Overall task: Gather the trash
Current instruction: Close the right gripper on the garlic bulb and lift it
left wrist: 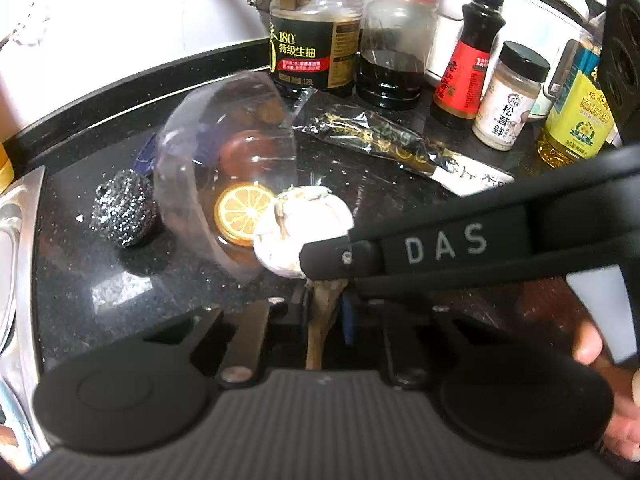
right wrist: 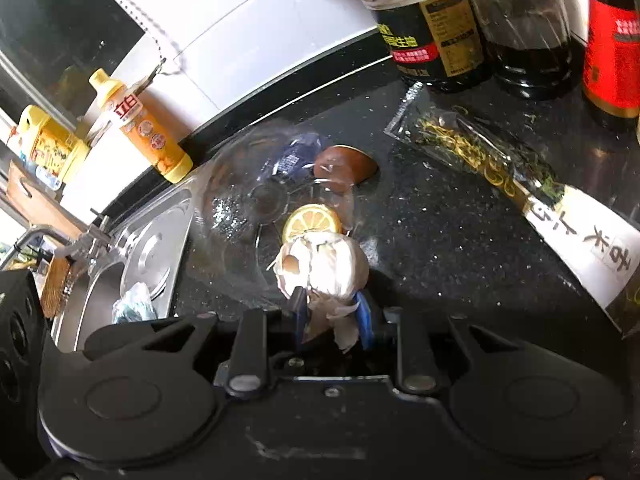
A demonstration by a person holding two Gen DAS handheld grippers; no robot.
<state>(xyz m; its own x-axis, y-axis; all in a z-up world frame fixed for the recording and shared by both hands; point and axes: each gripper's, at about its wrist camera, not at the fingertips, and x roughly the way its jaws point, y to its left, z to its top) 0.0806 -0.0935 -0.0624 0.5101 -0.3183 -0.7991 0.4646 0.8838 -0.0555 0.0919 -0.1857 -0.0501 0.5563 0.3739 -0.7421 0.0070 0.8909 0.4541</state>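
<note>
Black hand-held gripper (left wrist: 320, 280) half-hiding garlic (left wrist: 296, 232)

White papery garlic bulb (right wrist: 324, 268), stalk downward, beside a lemon slice (right wrist: 312, 222) under clear plastic.

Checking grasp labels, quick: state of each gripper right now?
Left gripper: shut on a brown stalk.
Right gripper: shut on the garlic bulb, pinched at its papery base.

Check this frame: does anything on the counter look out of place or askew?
Yes. A clear plastic container lies tipped on its side on the black counter, with a lemon slice at its mouth. A flattened wrapper lies loose before the sauce bottles.
</note>
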